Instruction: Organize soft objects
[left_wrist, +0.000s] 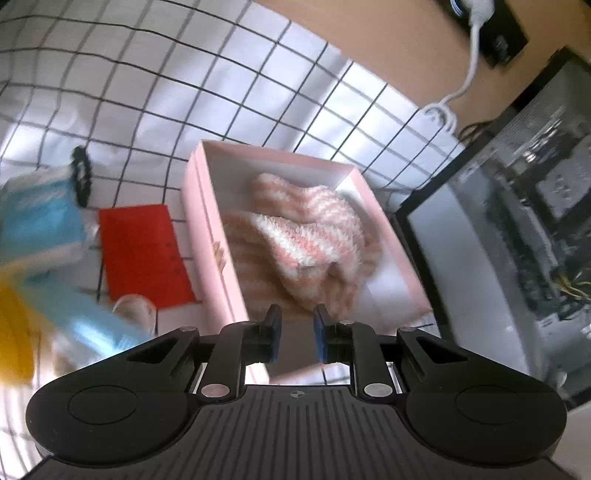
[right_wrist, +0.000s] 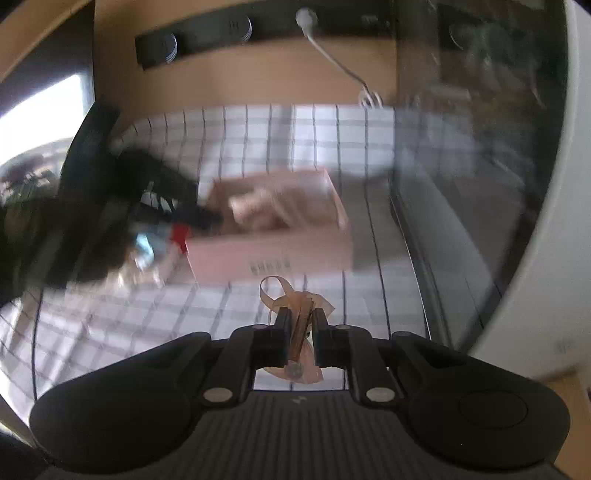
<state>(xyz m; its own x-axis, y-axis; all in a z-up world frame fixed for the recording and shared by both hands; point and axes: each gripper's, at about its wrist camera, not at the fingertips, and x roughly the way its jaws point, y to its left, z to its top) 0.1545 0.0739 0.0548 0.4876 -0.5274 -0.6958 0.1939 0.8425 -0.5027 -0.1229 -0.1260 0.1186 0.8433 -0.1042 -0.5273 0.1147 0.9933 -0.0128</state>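
Gridded cloth (left_wrist: 155, 85) carries our box (left_wrist: 207, 221), socks (left_wrist: 306, 236) already inside. Our left gripper (left_wrist: 297, 326) hovers released near it; right gripper (right_wrist: 299, 325) clenches a ribbon (right_wrist: 301, 317), not yet boxed.

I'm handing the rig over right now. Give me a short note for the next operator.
Left claw: open, empty, hovering at the near end of the open pink cardboard box.
Right claw: shut on a sheer peach ribbon bow, short of the box.
Done: fluffy pink-and-white striped socks lie in the box.
Left: the bow; black scrunchie, red card and blurred blue packets remain on the checked cloth.
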